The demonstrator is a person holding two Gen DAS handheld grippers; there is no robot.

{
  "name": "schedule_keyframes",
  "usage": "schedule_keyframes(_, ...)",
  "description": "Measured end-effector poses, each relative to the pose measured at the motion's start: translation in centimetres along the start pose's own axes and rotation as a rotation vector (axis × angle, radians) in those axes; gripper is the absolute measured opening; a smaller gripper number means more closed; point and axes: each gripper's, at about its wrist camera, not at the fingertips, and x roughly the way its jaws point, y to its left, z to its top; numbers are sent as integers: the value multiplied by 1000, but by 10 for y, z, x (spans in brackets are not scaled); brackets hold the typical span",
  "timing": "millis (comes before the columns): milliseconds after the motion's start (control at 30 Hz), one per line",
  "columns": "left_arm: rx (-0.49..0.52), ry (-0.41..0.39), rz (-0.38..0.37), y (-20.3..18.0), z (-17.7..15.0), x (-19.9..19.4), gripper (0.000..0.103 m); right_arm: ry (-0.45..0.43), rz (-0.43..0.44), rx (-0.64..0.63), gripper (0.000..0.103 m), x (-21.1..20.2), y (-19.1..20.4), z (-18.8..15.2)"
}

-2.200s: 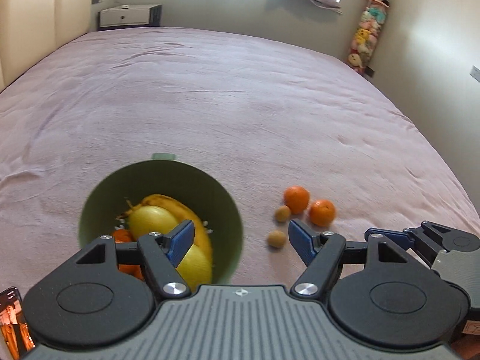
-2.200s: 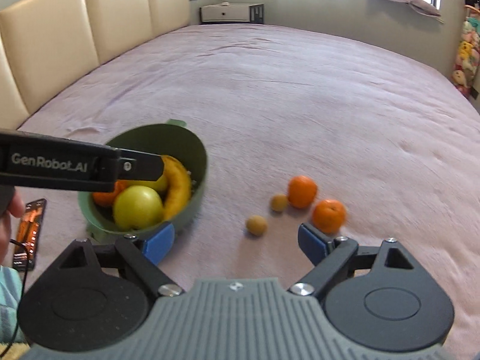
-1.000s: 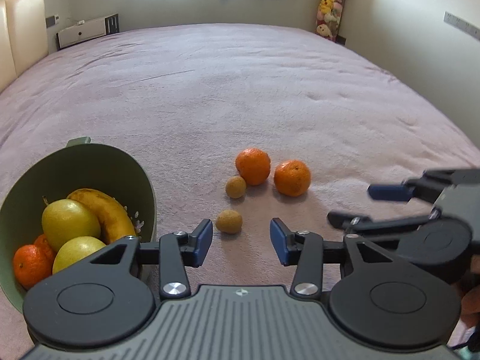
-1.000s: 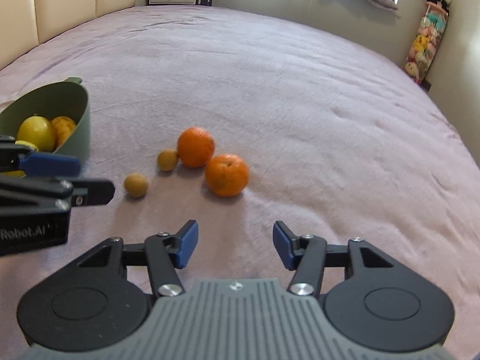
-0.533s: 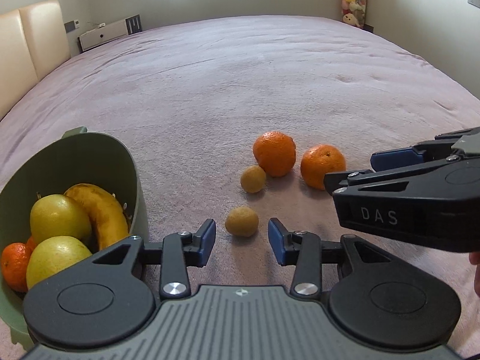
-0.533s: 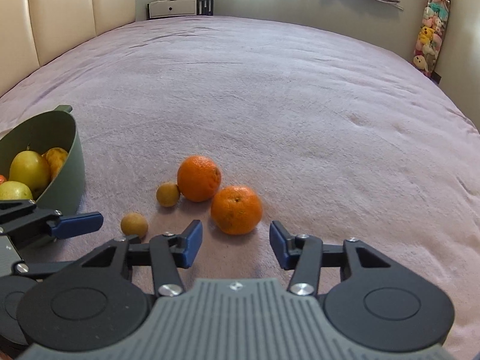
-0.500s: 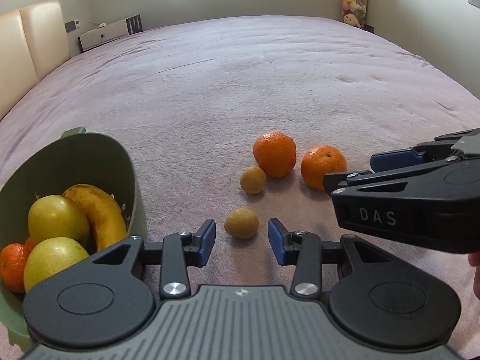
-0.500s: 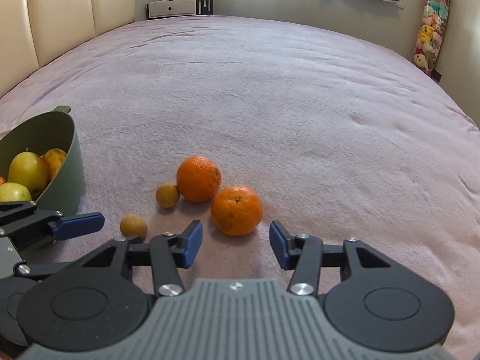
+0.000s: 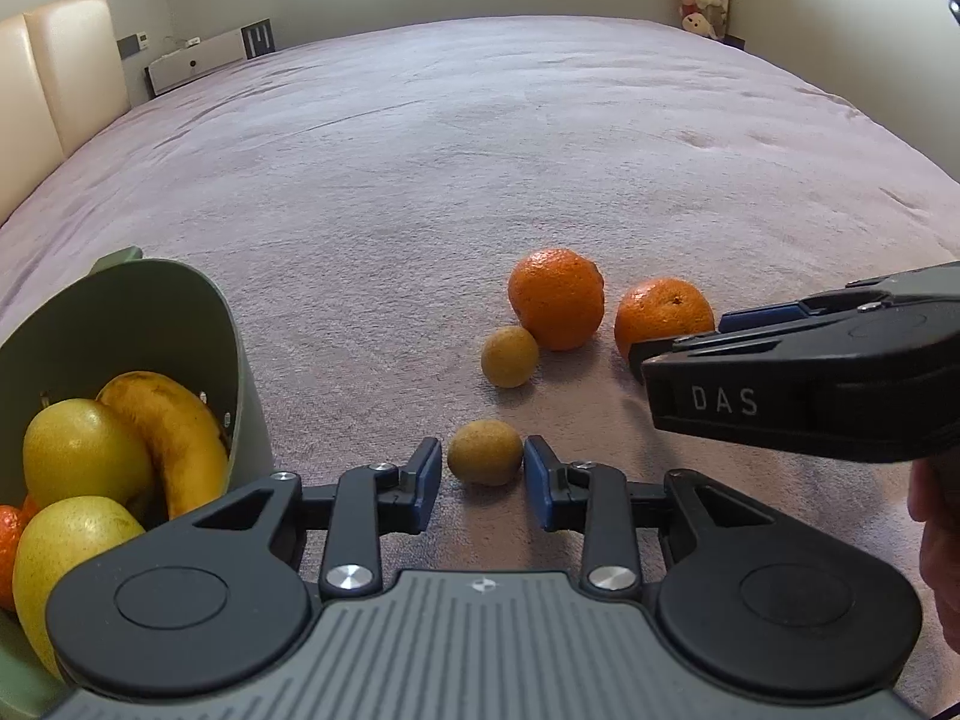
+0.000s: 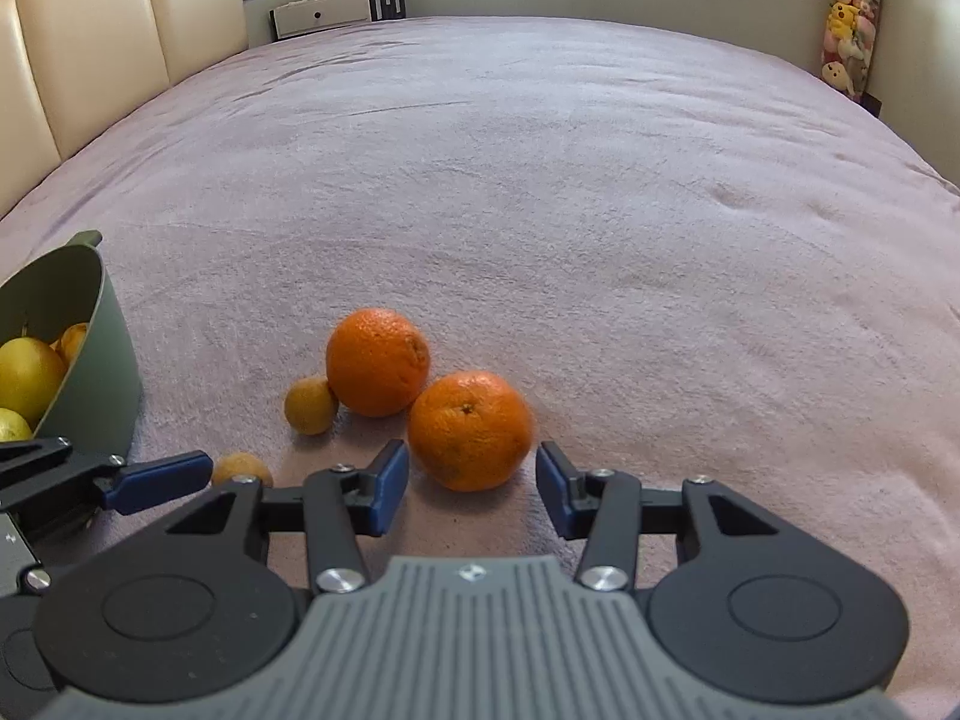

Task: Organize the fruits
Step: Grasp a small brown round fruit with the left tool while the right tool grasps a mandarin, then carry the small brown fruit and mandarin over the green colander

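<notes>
— So, where do the claws stand?
— The left claw (image 9: 485, 476) is spread, its blue pads flanking the nearest small brown fruit (image 9: 485, 452) on the bed (image 9: 480, 150) with slim gaps either side. The right claw (image 10: 472, 485) gapes around the near orange (image 10: 470, 429), not touching it.
— And farther out?
— A second small fruit (image 10: 310, 405) touches the far orange (image 10: 377, 362). At left, the green bowl (image 9: 150, 312) holds pears, a banana (image 9: 171, 426) and an orange.
</notes>
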Motion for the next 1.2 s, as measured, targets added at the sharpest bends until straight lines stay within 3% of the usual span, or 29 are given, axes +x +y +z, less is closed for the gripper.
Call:
schedule_keyframes(667, 12, 12, -39, 7, 4, -1, 31, -6, -5, 7, 43, 2, 4, 4)
schedule_keyframes(1200, -24, -53, -59, 25, 16, -61, 30, -38, -18, -3, 43, -40, 15, 11)
